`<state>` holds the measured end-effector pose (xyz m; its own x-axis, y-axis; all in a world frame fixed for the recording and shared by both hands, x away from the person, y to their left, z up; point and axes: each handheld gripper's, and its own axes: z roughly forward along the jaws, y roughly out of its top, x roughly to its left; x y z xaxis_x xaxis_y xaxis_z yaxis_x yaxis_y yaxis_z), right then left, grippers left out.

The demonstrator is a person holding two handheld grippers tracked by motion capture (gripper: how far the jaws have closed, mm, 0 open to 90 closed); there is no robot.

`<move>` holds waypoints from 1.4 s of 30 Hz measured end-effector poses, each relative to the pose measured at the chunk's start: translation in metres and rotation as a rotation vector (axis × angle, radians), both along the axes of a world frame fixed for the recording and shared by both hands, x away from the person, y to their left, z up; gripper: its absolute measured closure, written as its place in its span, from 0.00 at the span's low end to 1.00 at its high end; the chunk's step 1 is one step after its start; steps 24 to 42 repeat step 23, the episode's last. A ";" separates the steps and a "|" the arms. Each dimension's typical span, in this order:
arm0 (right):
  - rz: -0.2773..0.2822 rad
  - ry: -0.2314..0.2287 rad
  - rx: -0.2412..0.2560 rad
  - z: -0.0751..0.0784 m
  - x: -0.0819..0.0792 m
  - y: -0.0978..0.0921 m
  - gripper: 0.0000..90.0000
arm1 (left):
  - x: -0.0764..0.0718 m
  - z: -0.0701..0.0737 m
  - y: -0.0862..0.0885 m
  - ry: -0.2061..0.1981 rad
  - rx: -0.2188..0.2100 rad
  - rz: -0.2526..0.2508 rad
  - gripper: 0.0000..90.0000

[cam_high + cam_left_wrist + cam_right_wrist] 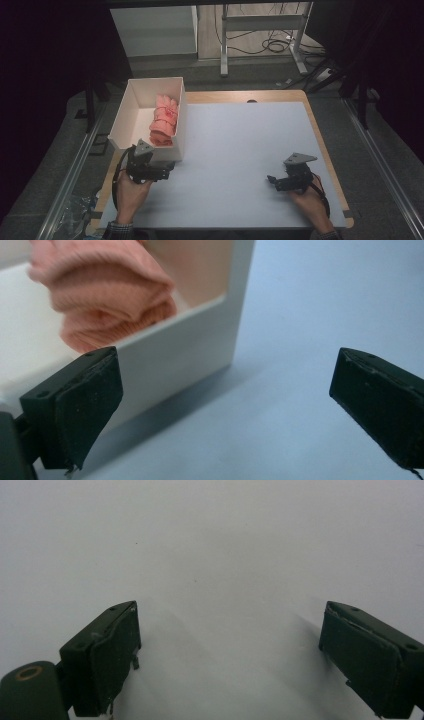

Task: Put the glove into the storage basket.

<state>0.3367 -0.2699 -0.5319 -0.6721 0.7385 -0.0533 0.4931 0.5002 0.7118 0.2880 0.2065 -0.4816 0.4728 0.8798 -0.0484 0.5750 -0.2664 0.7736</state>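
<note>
The folded pink knitted cloth [164,121] lies inside the white cardboard box [131,112]. Both claws, left [167,171] and right [273,180], are open and empty; probably the packing is finished.

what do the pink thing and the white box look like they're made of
Pink bundle: soft ribbed knit fabric, matte, judging by fine parallel ridges and rolled folds; probably a sweater or socks. White box: smooth matte walls with crisp, thick edges, likely coated cardboard or thin board; hard to say which.

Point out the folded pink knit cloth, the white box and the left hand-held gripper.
Folded pink knit cloth [165,122], high view, middle of the fold.
White rectangular open box [181,125], high view, its right wall.
Left hand-held gripper [225,410], left gripper view, midway between its open jaws.
</note>
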 end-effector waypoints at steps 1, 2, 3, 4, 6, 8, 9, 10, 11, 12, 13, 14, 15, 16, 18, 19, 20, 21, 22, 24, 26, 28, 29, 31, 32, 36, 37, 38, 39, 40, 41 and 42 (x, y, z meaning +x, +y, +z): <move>0.000 0.000 0.000 0.000 0.000 0.000 0.11 | -0.002 -0.008 -0.002 0.002 0.002 -0.008 0.01; 0.000 0.000 0.000 0.000 0.000 0.000 0.11 | -0.004 -0.012 -0.003 0.003 0.003 -0.013 0.01; 0.000 0.000 0.000 0.000 0.000 0.000 0.11 | -0.005 -0.017 -0.004 0.008 0.004 -0.018 0.01; 0.000 0.000 0.001 0.000 0.000 0.000 0.11 | -0.006 -0.022 -0.006 0.011 0.003 -0.023 0.01; 0.000 0.000 0.001 0.000 0.000 0.000 0.11 | -0.007 -0.027 -0.008 0.012 0.005 -0.028 0.01; 0.000 -0.001 0.000 0.000 0.000 0.000 0.11 | -0.009 -0.041 -0.014 0.032 0.024 -0.042 0.01; 0.000 0.000 0.000 0.000 0.000 0.000 0.11 | -0.010 -0.051 -0.018 0.050 0.043 -0.052 0.01; 0.000 0.000 0.000 0.000 0.000 0.000 0.11 | -0.010 -0.051 -0.018 0.050 0.043 -0.052 0.01; 0.000 0.000 0.001 0.000 0.000 0.000 0.11 | -0.010 -0.055 -0.020 0.059 0.051 -0.055 0.01; 0.000 0.000 0.001 0.000 0.000 0.000 0.11 | -0.010 -0.058 -0.022 0.067 0.062 -0.057 0.01; 0.000 0.000 0.001 0.000 0.000 0.000 0.11 | -0.009 -0.062 -0.024 0.075 0.072 -0.059 0.01; 0.000 0.000 0.001 0.000 0.000 0.000 0.11 | -0.009 -0.062 -0.024 0.075 0.072 -0.059 0.01; 0.000 0.000 0.001 0.000 0.000 0.000 0.11 | -0.009 -0.069 -0.027 0.092 0.093 -0.058 0.01; 0.000 -0.001 0.001 0.000 0.000 0.000 0.11 | -0.007 -0.071 -0.025 0.103 0.064 -0.051 0.00; 0.000 -0.001 0.000 0.000 0.000 0.000 0.11 | -0.007 -0.071 -0.025 0.112 0.059 -0.051 0.00; 0.000 -0.001 0.000 0.000 0.000 0.000 0.11 | -0.006 -0.071 -0.025 0.114 0.058 -0.052 0.00; 0.000 -0.001 0.001 0.000 0.000 0.000 0.11 | -0.006 -0.072 -0.025 0.115 0.059 -0.052 0.00; 0.000 -0.001 0.001 0.000 0.000 0.000 0.11 | -0.006 -0.072 -0.025 0.115 0.059 -0.052 0.00; 0.000 -0.002 0.001 0.000 0.000 0.000 0.11 | -0.006 -0.072 -0.025 0.115 0.060 -0.052 0.00; 0.000 -0.002 0.001 0.000 0.000 0.000 0.11 | -0.006 -0.072 -0.025 0.115 0.060 -0.052 0.00; 0.000 -0.002 0.001 0.000 0.000 0.000 0.11 | -0.006 -0.072 -0.025 0.115 0.060 -0.052 0.00; 0.000 -0.002 0.001 0.000 0.000 0.000 0.11 | -0.006 -0.072 -0.025 0.115 0.060 -0.052 0.00; 0.000 -0.002 0.001 0.000 0.000 0.000 0.11 | -0.006 -0.072 -0.025 0.115 0.060 -0.052 0.00; 0.000 -0.002 0.001 0.000 0.000 0.000 0.11 | -0.006 -0.072 -0.025 0.115 0.060 -0.052 0.00; 0.000 -0.002 0.001 0.000 0.000 0.000 0.11 | -0.006 -0.072 -0.025 0.115 0.060 -0.052 0.00; 0.000 -0.002 0.001 0.000 0.000 0.000 0.11 | -0.006 -0.072 -0.025 0.115 0.060 -0.052 0.00; 0.000 -0.002 0.001 0.000 0.000 0.000 0.11 | -0.006 -0.072 -0.025 0.115 0.060 -0.052 0.00; 0.000 -0.002 0.001 0.000 0.000 0.000 0.11 | -0.006 -0.072 -0.025 0.115 0.060 -0.052 0.00; 0.000 -0.002 0.001 0.000 0.000 0.000 0.11 | -0.006 -0.072 -0.025 0.115 0.060 -0.052 0.00; 0.000 -0.002 0.001 0.000 0.000 0.000 0.11 | -0.006 -0.072 -0.025 0.115 0.060 -0.052 0.00; 0.000 -0.002 0.001 0.000 0.000 0.000 0.11 | -0.006 -0.072 -0.025 0.115 0.060 -0.052 0.00; 0.000 -0.002 0.001 0.000 0.000 0.000 0.11 | -0.006 -0.072 -0.025 0.115 0.060 -0.052 0.00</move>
